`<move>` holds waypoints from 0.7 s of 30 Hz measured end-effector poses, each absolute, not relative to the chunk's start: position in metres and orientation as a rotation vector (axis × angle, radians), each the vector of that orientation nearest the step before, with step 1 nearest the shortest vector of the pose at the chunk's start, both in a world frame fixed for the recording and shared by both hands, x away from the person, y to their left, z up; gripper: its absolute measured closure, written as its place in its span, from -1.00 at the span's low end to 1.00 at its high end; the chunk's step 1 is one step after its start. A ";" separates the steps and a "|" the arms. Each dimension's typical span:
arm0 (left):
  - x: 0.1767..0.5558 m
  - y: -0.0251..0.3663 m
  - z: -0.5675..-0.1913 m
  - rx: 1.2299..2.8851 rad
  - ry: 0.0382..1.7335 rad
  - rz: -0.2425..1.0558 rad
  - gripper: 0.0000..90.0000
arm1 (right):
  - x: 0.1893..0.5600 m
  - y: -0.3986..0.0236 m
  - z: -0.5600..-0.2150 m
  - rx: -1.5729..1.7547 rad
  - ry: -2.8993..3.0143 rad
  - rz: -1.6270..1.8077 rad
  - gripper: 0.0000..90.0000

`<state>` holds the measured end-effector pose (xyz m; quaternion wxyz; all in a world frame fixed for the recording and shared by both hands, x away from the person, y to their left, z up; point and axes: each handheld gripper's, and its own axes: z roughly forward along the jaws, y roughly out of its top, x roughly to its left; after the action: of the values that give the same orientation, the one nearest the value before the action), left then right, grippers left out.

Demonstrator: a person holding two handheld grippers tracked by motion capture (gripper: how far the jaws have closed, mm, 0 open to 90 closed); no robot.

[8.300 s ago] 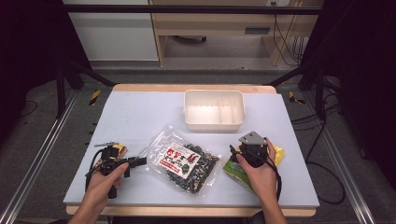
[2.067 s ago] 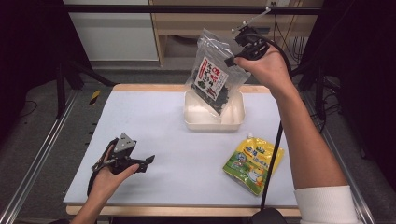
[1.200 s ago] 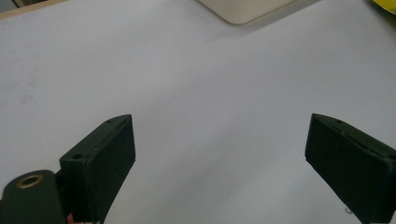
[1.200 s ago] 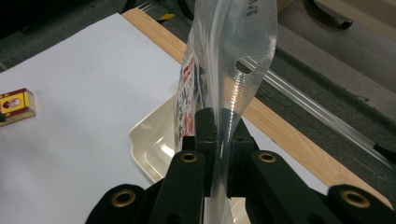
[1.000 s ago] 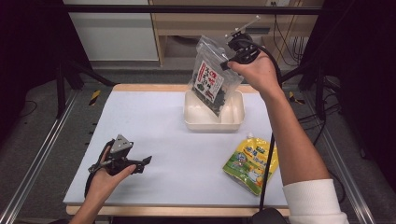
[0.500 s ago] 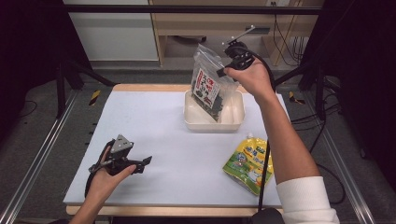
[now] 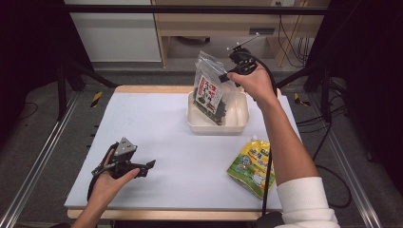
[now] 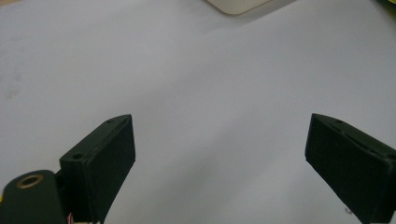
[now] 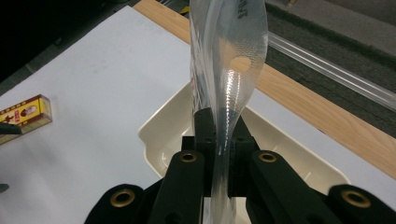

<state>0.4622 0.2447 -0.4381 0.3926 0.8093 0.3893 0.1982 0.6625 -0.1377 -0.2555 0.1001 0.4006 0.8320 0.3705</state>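
The right gripper [image 7: 223,76] is clamped on the clear top edge of the seaweed bag [image 7: 211,92], its jaws pinched together on the film, as the right gripper view shows with the plastic [image 9: 229,70] rising between them. The bag hangs above the cream tub [image 7: 240,124] at the far side of the counter [image 7: 142,114], its lower corner at or just inside the tub's rim; whether it touches the floor of the tub I cannot tell. To do this step well, the bag should go down slowly and straight, so that the dark contents settle inside the walls rather than catching on the near rim. Tilting the top edge along the tub's long side would let the bag lie flat instead of standing and flopping out. The grip is best kept until the bag's weight rests on the tub. The likely risk is that the slippery film slides from the jaws, or that the bag tips over the edge. The left gripper [image 7: 145,167] rests low near the front of the counter with its jaws apart and nothing between them. The yellow-green pouch [image 7: 249,166] lies well apart from the tub, at the right front.
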 end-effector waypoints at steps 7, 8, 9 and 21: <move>0.462 0.243 -0.439 2.063 0.985 0.500 -0.81 | 0.663 -0.136 -0.267 1.179 2.460 1.127 0.91; 0.462 0.243 -0.439 2.062 0.986 0.500 -0.81 | 0.663 -0.137 -0.268 1.170 2.456 1.135 0.90; 0.462 0.243 -0.439 2.062 0.986 0.500 -0.81 | 0.663 -0.137 -0.268 1.175 2.454 1.138 0.90; 0.462 0.244 -0.440 2.061 0.990 0.502 -0.81 | 0.664 -0.144 -0.272 1.156 2.403 1.158 0.79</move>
<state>0.4621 0.2442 -0.4395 0.3897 0.8109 0.3894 0.1975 0.6639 -0.1441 -0.2717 0.1169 0.3949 0.8209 0.3957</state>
